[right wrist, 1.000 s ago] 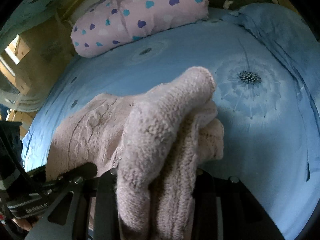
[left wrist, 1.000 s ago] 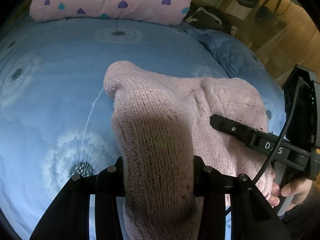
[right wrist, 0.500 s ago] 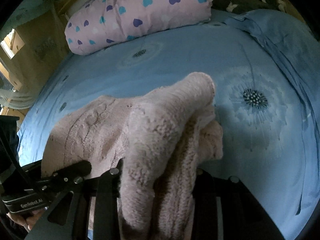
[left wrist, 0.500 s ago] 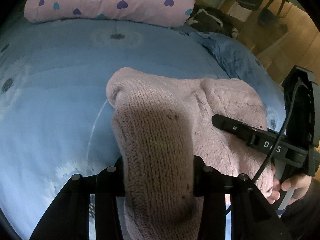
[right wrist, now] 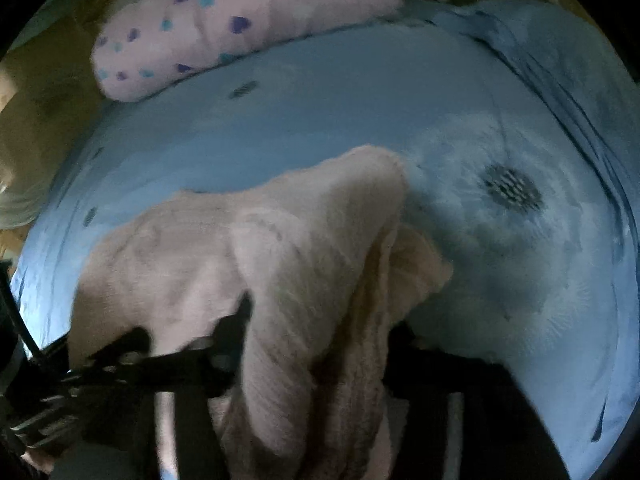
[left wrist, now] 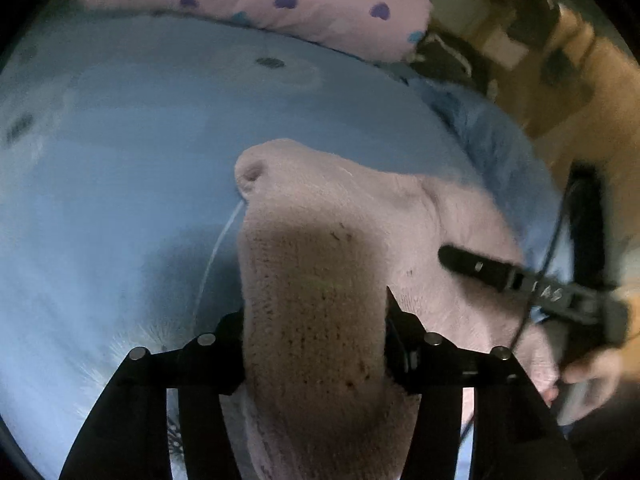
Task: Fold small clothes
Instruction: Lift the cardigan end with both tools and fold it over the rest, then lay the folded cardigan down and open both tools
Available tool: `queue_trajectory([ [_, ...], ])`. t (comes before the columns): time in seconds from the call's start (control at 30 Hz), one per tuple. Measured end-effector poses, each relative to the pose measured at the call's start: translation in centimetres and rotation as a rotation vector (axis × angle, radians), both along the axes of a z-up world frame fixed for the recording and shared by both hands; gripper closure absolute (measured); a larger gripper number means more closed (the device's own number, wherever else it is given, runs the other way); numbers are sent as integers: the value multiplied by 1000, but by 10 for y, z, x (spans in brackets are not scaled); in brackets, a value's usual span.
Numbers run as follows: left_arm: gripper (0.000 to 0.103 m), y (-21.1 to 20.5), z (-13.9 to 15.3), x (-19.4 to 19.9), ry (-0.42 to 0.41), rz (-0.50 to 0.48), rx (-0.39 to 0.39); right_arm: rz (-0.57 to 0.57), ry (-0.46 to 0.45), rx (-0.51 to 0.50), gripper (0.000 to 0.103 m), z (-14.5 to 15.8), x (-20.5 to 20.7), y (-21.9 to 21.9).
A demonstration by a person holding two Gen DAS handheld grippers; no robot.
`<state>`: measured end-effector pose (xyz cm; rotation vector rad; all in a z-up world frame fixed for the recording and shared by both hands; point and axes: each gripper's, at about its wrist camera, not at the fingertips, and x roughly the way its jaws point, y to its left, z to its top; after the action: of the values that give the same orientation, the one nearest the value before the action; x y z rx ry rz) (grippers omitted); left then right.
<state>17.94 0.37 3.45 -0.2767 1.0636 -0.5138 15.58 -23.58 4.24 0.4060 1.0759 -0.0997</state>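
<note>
Both grippers lower and further over the bed than a second ago; jaws on both just opened up. Left gripper: pink knit sweater fills the gap, pads look to still be touching the fold. Right gripper: blurred, jaws spread wide, knit draped loose between them. Sweater lies bunched mid-frame on the blue dandelion sheet. In the left view, a hand holds the right gripper, lower right. Heart-print pillow across the top.
</note>
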Motion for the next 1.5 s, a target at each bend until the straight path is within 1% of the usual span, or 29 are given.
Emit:
queue_trajectory([
  [0.03, 67, 8, 0, 1, 17, 14, -41, -22, 10, 12, 21, -1, -3, -6],
  [0.07, 67, 14, 3, 1, 21, 31, -63, -35, 7, 23, 21, 0, -7, -11],
  [0.1, 67, 22, 9, -2, 6, 58, -78, -46, -4, 19, 21, 2, -14, -14],
  [0.13, 70, 28, 17, -5, -23, 79, -83, -52, -15, -5, 21, 7, -19, -15],
  [0.17, 72, 31, 25, -9, -46, 80, -83, -56, -27, -48, 21, 13, -25, -14],
  [0.2, 79, 33, 35, -12, -61, 58, -82, -53, -48, -117, 21, 22, -31, -9],
  [0.23, 88, 33, 42, -16, -74, 43, -79, -31, -95, -211, 21, 35, -40, -1],
  [0.3, 94, 29, 53, -24, -124, 14, -74, -18, -247, -362, 21, 60, -67, 18],
  [0.33, 97, 25, 54, -26, -134, -5, -66, -11, -317, -394, 21, 68, -81, 27],
  [0.37, 97, 16, 48, -28, -122, -38, -47, 4, -344, -387, 21, 71, -89, 34],
  [0.4, 99, 10, 41, -29, -105, -58, -22, 34, -342, -356, 28, 68, -94, 41],
  [0.43, 99, 2, 32, -29, -99, -68, 29, 56, -320, -340, 40, 62, -92, 46],
  [0.47, 99, -5, 25, -29, -104, -70, 88, 79, -276, -336, 45, 52, -89, 51],
  [0.5, 100, -14, 18, -32, -126, -61, 173, 97, -222, -347, 52, 40, -84, 55],
  [0.53, 100, -21, 16, -36, -172, -51, 252, 109, -148, -362, 55, 21, -77, 56],
  [0.57, 100, -31, 18, -42, -215, -59, 314, 111, -90, -343, 54, 4, -70, 51],
  [0.6, 100, -34, 20, -47, -231, -59, 351, 84, -75, -281, 48, -5, -68, 43],
  [0.63, 100, -40, 22, -52, -257, -57, 398, 10, -75, -210, 36, -6, -69, 30],
  [0.67, 100, -43, 22, -56, -276, -58, 419, -43, -54, -139, 35, -6, -68, 20],
  [0.7, 100, -44, 22, -61, -296, -57, 430, -64, -44, -96, 35, -4, -70, 16],
  [0.73, 100, -42, 22, -63, -299, -59, 413, -60, -47, -100, 35, -1, -71, 16],
  [0.77, 100, -39, 25, -64, -295, -62, 384, -45, -59, -137, 35, 4, -73, 19],
  [0.83, 99, -25, 35, -64, -267, -56, 292, -14, -76, -218, 35, 11, -82, 27],
  [0.9, 99, -8, 47, -70, -234, -37, 202, 24, -90, -265, 35, 19, -93, 36],
  [1.0, 99, 7, 62, -78, -224, -9, 163, 38, -95, -288, 36, 33, -104, 41],
  [1.13, 99, 19, 75, -91, -258, 20, 180, 39, -132, -279, 35, 57, -130, 49],
  [1.23, 99, 23, 79, -110, -254, 23, 192, 44, -177, -326, 35, 71, -145, 60],
  [1.43, 99, 18, 91, -139, -294, -11, 245, 65, -241, -329, 36, 95, -177, 77],
  [1.5, 99, 14, 92, -146, -294, -4, 287, 74, -255, -325, 36, 102, -188, 83],
])
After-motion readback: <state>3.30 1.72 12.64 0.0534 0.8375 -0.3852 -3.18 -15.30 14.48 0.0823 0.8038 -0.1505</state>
